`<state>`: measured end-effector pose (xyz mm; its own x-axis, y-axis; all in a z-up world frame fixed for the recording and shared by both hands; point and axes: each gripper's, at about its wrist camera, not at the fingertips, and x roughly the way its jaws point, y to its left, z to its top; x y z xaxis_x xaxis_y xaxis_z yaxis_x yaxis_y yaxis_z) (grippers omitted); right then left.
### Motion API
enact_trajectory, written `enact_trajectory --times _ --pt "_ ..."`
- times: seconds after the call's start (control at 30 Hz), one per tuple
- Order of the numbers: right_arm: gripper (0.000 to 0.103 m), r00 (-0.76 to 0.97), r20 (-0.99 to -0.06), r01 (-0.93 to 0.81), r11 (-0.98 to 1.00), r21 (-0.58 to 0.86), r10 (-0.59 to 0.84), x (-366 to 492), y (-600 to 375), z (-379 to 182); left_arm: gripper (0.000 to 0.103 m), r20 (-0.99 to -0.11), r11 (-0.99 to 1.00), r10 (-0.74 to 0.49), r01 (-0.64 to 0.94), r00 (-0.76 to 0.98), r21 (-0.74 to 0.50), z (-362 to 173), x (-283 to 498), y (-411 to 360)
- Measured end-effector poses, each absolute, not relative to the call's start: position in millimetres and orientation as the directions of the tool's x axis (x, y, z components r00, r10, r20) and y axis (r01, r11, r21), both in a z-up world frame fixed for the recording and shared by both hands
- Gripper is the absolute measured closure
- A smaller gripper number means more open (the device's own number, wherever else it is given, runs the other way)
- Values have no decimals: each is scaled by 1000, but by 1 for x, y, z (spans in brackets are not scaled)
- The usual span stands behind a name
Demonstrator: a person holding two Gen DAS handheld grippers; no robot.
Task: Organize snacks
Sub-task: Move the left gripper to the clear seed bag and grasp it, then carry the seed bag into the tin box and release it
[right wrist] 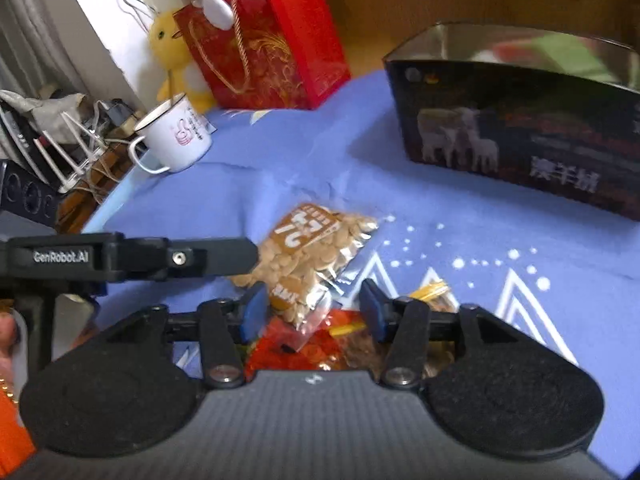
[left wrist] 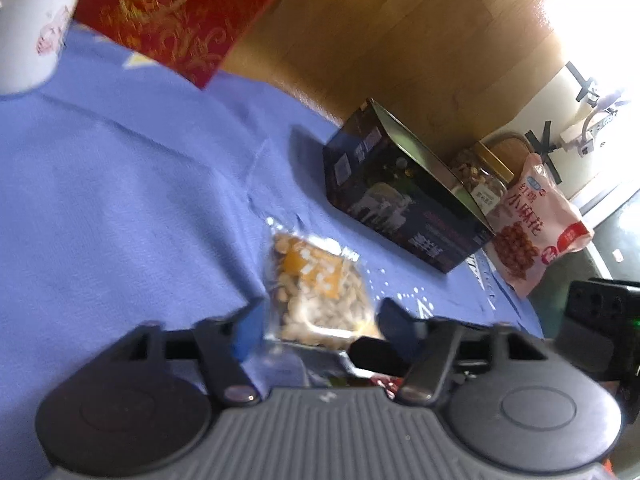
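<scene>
Both claws gape wide: left claw around a seed packet, right claw above it on the blue cloth.

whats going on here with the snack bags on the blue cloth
A person is sorting snacks on a blue tablecloth with a handheld gripper in each hand. The left gripper has its jaws open around a clear packet of nuts, not yet clamped. The right gripper hovers open over the same packet and a red snack bag. The open black tin box stands behind them.
</scene>
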<state>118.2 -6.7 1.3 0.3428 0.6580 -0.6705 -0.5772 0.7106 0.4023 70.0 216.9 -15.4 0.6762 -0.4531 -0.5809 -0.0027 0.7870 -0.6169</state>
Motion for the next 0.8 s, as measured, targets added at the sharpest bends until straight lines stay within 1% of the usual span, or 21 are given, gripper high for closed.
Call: enact_trajectory --times 0.07,0.1,0.13,0.17,0.23,0.37,0.5,0.57,0.7,0.8 --pt "41 360 -658 -566 715 410 662 112 -8 1 59 -591 806 -428 -6 684 -592 -14 70 213" --pt "45 380 -646 -568 719 402 662 107 -9 0 69 -595 812 -423 -5 684 -584 -13 70 211" --pt "51 402 -638 -567 726 389 657 103 -9 -1 69 -595 805 -430 -9 679 -593 -15 71 210" --pt "52 424 -624 -568 729 382 657 96 -12 -2 69 -595 795 -438 -19 674 -606 -16 71 210" --pt "61 443 -599 -559 728 397 667 93 -17 -3 71 -594 788 -444 -23 671 -616 -17 71 208" --pt "62 516 -551 -558 746 363 655 82 -27 6 71 -577 799 -444 13 686 -601 -3 71 198" --pt "62 593 -495 -554 768 321 635 82 -41 26 71 -538 804 -461 75 705 -590 23 84 183" --pt "62 625 -465 -544 777 317 627 91 -51 38 73 -516 806 -467 106 718 -583 38 97 174" --pt "62 681 -423 -501 802 326 597 125 -71 55 73 -475 799 -486 154 734 -581 58 142 155" --pt "60 713 -425 -463 830 312 558 157 -77 60 72 -477 813 -461 140 749 -565 61 180 142"
